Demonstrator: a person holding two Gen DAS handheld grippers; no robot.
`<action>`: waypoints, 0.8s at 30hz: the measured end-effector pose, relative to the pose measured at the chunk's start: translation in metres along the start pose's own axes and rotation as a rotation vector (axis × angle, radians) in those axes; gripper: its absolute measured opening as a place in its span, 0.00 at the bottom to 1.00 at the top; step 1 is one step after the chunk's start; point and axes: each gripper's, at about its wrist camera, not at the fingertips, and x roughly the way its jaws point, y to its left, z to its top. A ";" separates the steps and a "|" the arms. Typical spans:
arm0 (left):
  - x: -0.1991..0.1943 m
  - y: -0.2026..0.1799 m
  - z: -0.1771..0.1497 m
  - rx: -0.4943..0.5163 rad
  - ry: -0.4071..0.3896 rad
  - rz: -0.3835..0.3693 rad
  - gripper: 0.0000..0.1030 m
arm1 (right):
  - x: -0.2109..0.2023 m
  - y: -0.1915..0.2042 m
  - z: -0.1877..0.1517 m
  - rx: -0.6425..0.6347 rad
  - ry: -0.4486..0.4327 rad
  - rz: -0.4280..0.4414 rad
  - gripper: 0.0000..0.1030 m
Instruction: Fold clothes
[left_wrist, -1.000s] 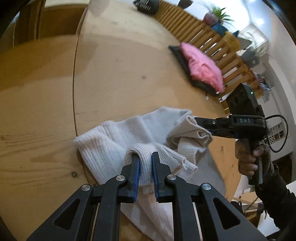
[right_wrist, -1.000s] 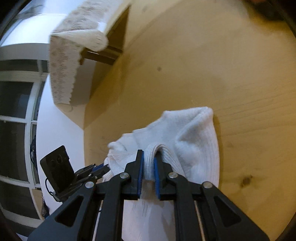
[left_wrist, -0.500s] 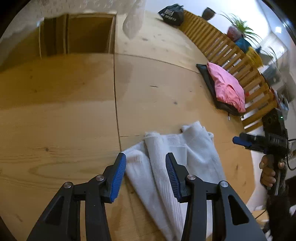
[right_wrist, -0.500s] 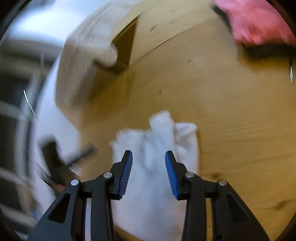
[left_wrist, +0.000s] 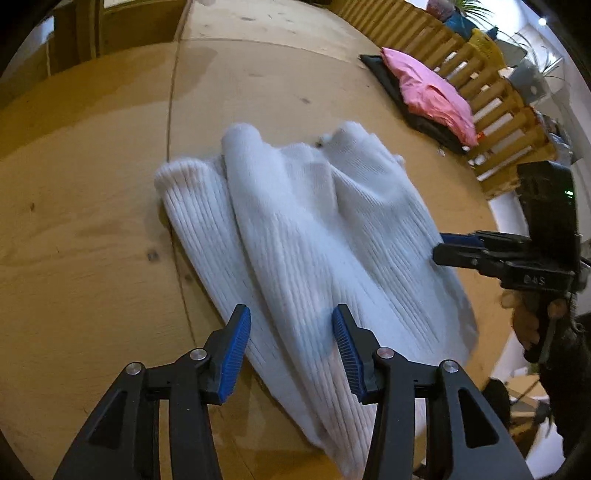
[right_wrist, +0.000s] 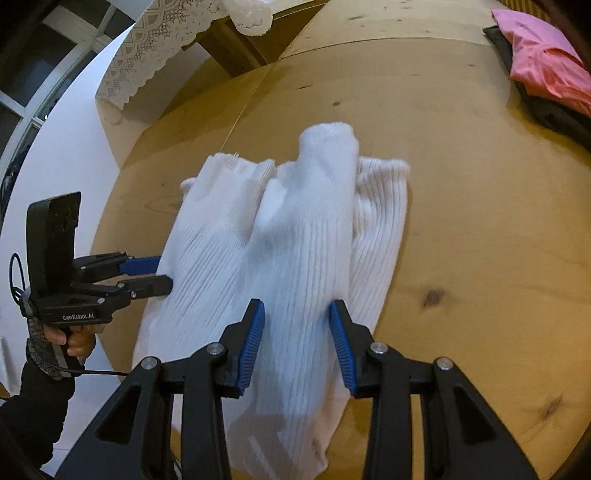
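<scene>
Left wrist | left gripper (left_wrist: 291, 332) and right gripper (right_wrist: 297, 325) parted | sweater (left_wrist: 314, 236) on table (left_wrist: 92, 221)

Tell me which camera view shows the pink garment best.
The left wrist view: the pink garment shows almost whole there, lying on a dark item beside the slatted wooden fence. The right wrist view catches it only at the top right edge, partly cut off.
</scene>
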 end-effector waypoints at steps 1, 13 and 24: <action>0.002 -0.002 0.004 -0.001 -0.002 -0.001 0.43 | 0.001 0.000 0.002 -0.006 -0.001 -0.005 0.35; 0.010 -0.011 0.016 0.046 -0.038 0.003 0.16 | -0.006 0.018 0.009 -0.098 0.008 -0.058 0.13; -0.023 -0.011 -0.002 -0.008 -0.062 -0.192 0.15 | -0.012 -0.014 -0.012 0.163 0.075 0.290 0.12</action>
